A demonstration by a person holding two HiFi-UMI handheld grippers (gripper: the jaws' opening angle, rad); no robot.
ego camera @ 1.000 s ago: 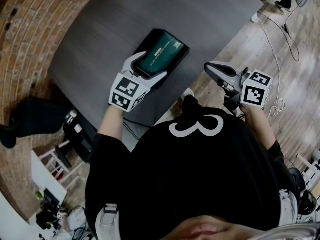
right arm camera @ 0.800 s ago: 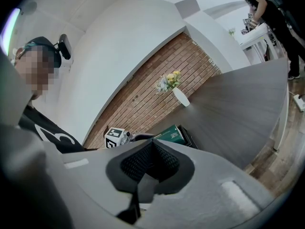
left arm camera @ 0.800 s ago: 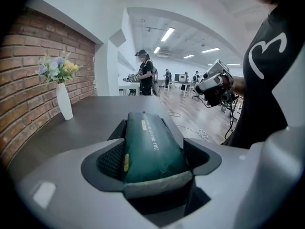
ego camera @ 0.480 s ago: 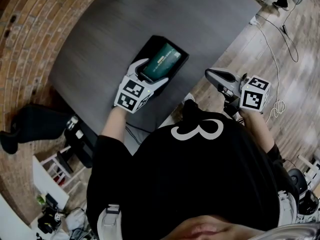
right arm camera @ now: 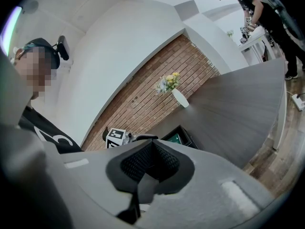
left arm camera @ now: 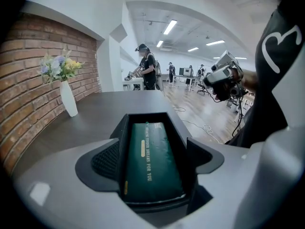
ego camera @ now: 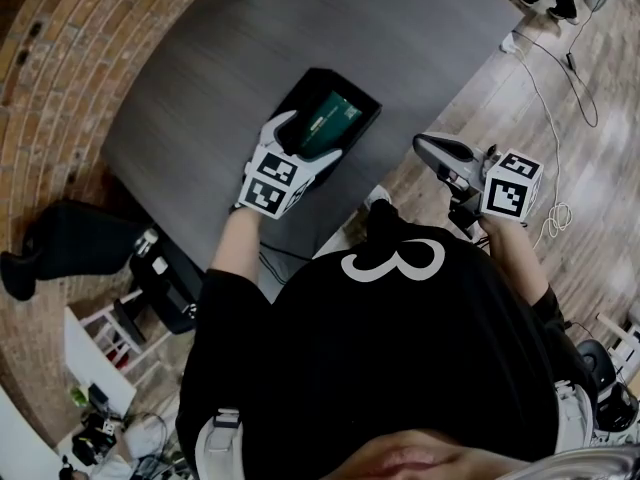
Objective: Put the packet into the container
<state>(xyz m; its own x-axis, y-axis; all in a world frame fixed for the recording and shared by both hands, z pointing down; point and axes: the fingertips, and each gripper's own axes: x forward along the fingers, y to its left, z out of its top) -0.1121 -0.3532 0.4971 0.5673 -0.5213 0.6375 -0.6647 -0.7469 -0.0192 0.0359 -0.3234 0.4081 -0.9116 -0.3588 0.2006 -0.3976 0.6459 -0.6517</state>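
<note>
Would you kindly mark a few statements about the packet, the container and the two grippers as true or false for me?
1. The green packet lies inside the black container. True.
2. The right gripper holds the packet. False: its jaws are together and empty, held off to the side over the floor.
3. A white vase with flowers stands on the table. True.
4. The left gripper is far from the container. False: it is at the container's near end, jaws opening, the packet between them.

The dark grey bench carries a black container near its edge and a white vase, well apart.
</note>
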